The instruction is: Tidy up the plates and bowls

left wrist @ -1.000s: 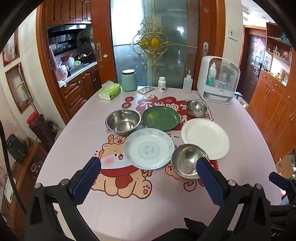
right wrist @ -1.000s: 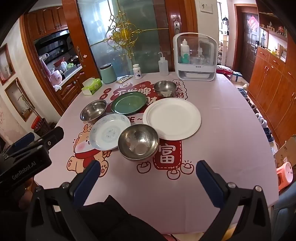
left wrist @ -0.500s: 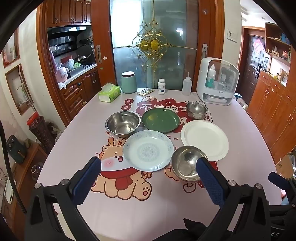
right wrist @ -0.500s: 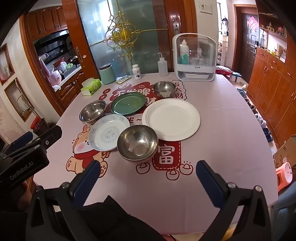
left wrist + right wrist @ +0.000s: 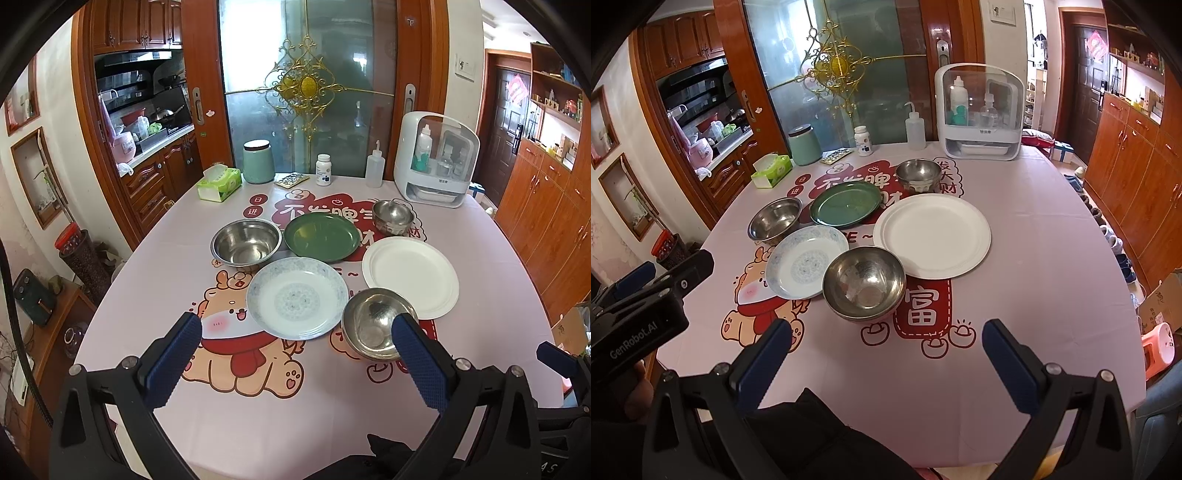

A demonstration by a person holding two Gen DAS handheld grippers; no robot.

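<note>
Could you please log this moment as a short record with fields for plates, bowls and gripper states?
plates: green plate, white plate, patterned plate
bowls: near steel bowl, left steel bowl, small far steel bowl
stacking: none, all lie singly
left gripper: open, empty
right gripper: open, empty
surface: printed tablecloth

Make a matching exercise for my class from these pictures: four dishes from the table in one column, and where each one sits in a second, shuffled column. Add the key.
Column 1
1. green plate
2. white plate
3. patterned plate
4. nearest steel bowl

Column 2
A. at the front, between the patterned and white plates
B. right of the group, largest plate
C. back row, between two steel bowls
D. in front of the left steel bowl

Pairs: 1-C, 2-B, 3-D, 4-A
</note>
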